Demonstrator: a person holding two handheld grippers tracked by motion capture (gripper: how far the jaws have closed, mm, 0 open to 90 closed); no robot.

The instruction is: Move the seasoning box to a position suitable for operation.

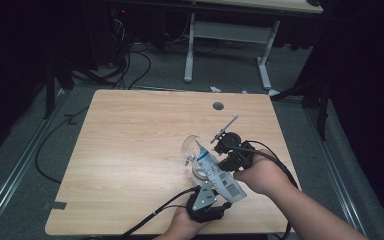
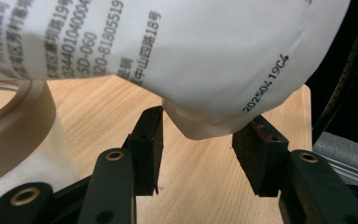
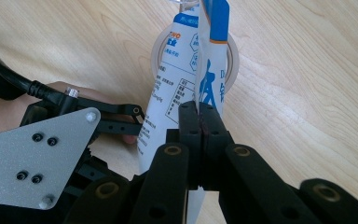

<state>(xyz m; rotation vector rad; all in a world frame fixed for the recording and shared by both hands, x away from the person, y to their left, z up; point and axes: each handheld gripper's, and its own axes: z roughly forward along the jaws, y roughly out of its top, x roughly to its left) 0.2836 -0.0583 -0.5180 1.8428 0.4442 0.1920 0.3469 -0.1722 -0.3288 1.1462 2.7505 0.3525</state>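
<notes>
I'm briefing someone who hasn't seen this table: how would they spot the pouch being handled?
On the wooden table, look near the front edge on the right, where two hands meet. The white pouch hangs there, tilted over a clear glass cup, pinched by the right gripper, its lower corner between the left gripper's jaws. It alone carries blue print and a barcode.

Just a light wood-grain table [image 1: 130, 150] with rounded corners, standing on grey carpet floor [image 1: 25, 150]. There's a small round dark hole [image 1: 218, 106] near its far edge, right of the middle. The one thing actually sitting on the top is a clear glass cup [image 1: 194, 159], right of centre toward the near side. A small dark patch [image 1: 55, 205] marks the near left corner.
</notes>
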